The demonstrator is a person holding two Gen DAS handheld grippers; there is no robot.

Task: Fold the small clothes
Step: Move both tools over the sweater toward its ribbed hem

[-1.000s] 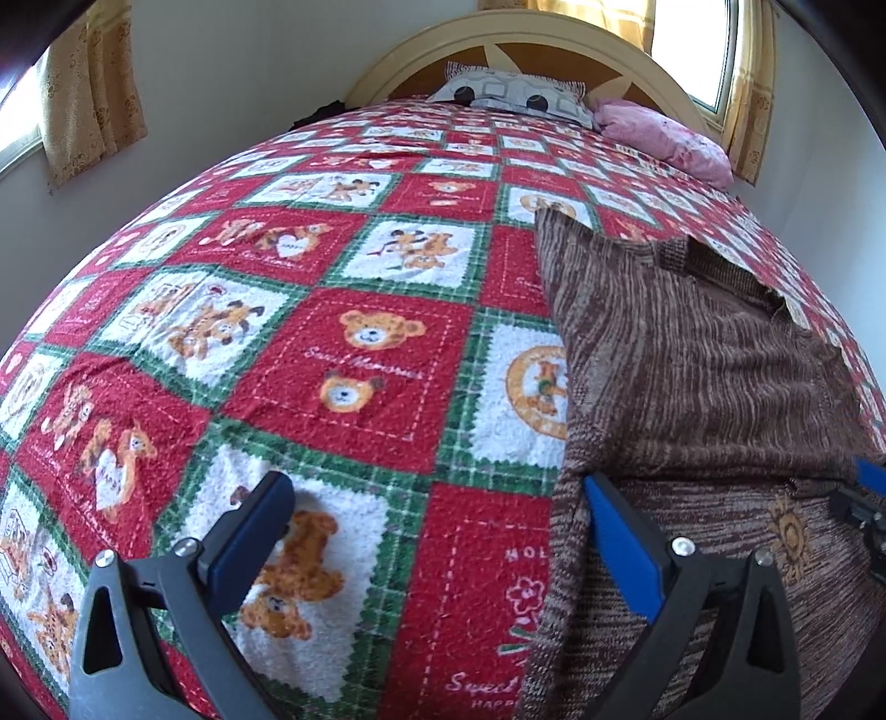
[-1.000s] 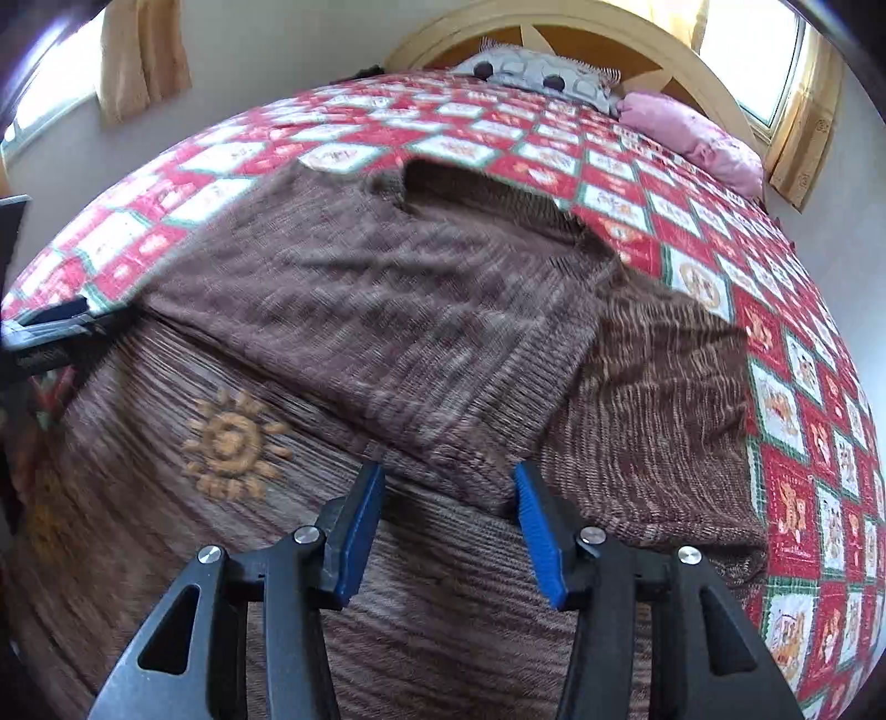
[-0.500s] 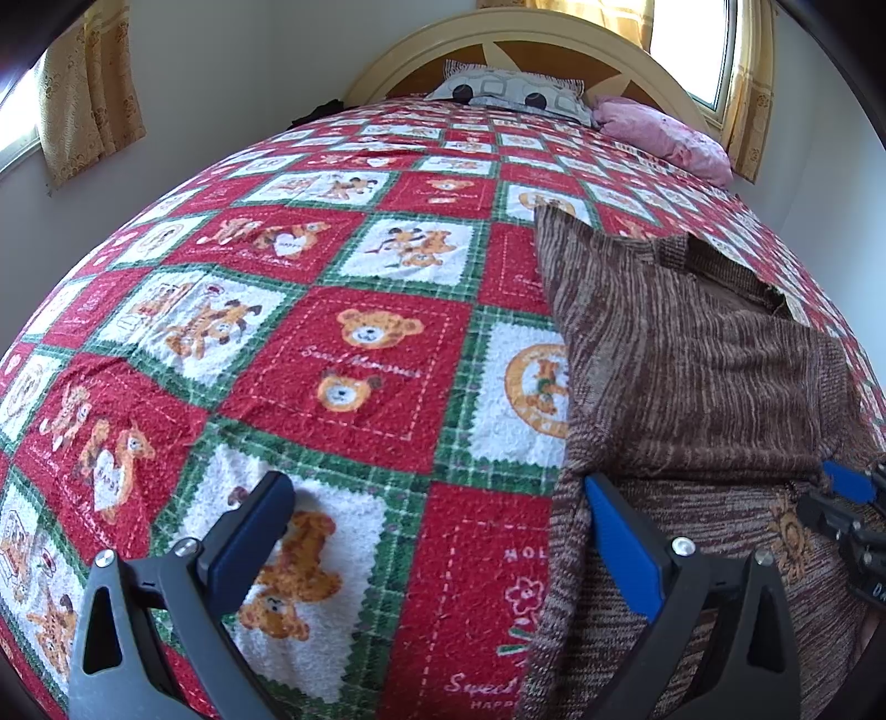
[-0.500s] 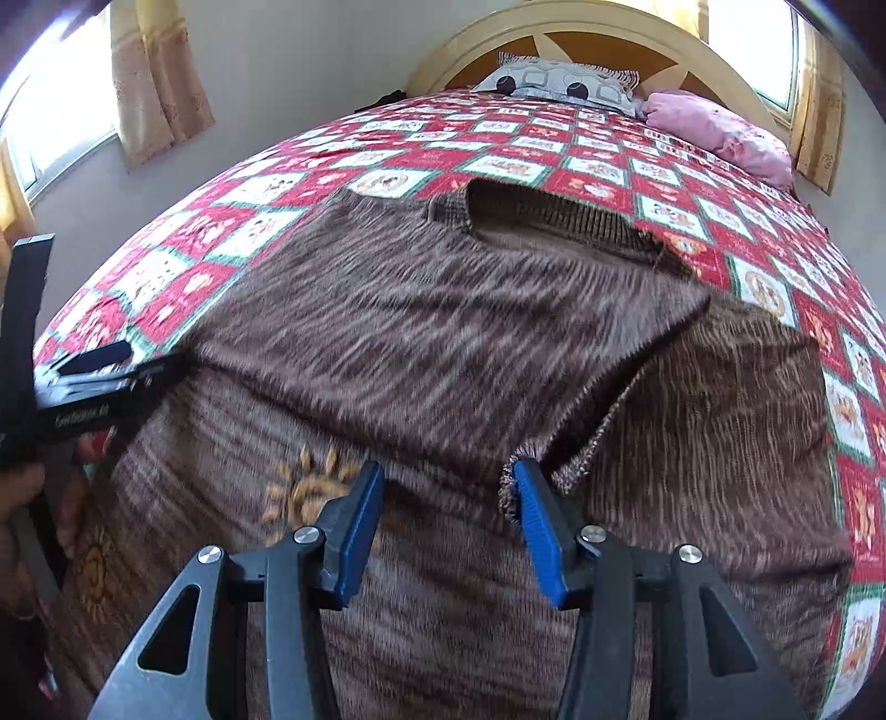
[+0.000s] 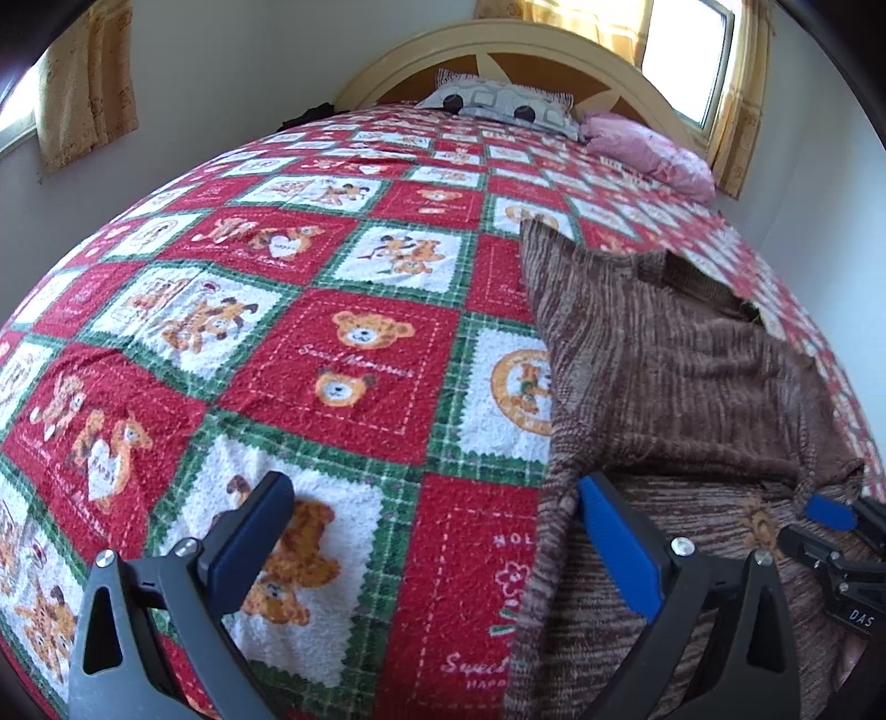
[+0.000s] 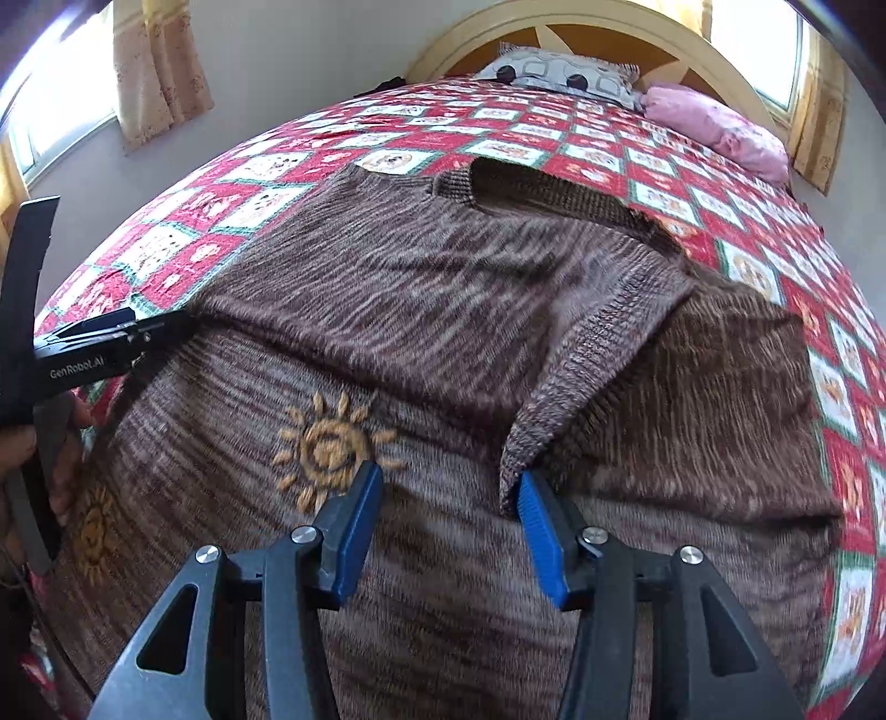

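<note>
On bed, sweater half-folded; right tool wide, left tool wide; pinch cuff at 1 o'clock squarely.

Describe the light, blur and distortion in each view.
Left wrist: fisheye bulges the quilt into a dome; the window blows out; focus is fairly sharp. Right wrist: same bulge; the sweater knit smears with motion blur; windows glare at both upper corners.

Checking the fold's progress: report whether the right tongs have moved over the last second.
Yes. In the left wrist view the right tongs have crept slightly left across the sweater, nearer its sun motif.
</note>
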